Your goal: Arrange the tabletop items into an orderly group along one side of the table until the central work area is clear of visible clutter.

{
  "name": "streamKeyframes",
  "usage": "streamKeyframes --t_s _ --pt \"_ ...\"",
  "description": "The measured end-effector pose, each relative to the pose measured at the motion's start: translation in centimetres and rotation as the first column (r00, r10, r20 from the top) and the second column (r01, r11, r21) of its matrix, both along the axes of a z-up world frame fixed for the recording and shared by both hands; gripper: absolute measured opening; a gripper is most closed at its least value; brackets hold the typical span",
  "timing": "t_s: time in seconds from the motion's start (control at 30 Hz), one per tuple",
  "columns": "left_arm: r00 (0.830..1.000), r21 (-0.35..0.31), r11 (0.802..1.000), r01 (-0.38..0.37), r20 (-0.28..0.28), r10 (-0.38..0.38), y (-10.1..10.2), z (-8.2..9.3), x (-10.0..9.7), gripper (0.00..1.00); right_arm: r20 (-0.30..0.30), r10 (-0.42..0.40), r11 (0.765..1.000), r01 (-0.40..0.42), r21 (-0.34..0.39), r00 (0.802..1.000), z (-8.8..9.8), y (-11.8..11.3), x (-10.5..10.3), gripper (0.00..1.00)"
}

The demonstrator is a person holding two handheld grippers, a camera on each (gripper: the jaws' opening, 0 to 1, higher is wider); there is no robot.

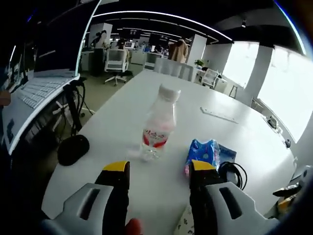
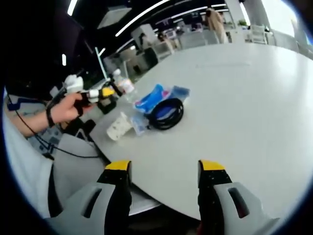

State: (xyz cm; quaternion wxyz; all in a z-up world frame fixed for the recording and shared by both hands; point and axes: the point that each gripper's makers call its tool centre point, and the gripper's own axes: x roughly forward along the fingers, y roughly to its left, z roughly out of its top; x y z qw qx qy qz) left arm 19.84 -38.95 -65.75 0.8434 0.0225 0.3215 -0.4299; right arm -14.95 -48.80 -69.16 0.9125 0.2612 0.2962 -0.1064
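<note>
Hiding behind left fingers (image 1: 203,172): blue packet (image 1: 203,152).

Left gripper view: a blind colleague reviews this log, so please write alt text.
A clear water bottle stands upright on a white table, just ahead of the open left gripper. A blue packet and coiled black cable lie beside the bottle.

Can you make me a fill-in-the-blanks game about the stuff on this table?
1. The bottle has a ____ cap.
2. The bottle stands ____ on the table.
3. The coiled cable is ____ in colour.
4. The left gripper has its jaws ____.

Missing words: white; upright; black; open
</note>
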Motion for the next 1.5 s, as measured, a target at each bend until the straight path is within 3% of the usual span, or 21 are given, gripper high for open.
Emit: streamKeyframes --t_s 0.43,0.83,1.5 --pt "0.999 0.003 0.999 0.047 -0.008 -0.047 1.9 -0.3 -2.9 0.48 0.003 0.021 1.000 -0.022 0.012 1.000 -0.1 -0.2 1.3 0.50" --pt "0.997 0.025 0.997 0.076 -0.002 -0.076 3.5 -1.0 -3.3 0.47 0.003 0.033 0.999 -0.033 0.010 0.999 0.2 -0.2 2.3 0.48" --pt "0.988 0.038 0.987 0.155 0.009 -0.156 3.6 -1.2 -5.2 0.49 -0.015 0.079 0.997 -0.079 0.003 0.997 -0.6 -0.3 3.4 0.46"
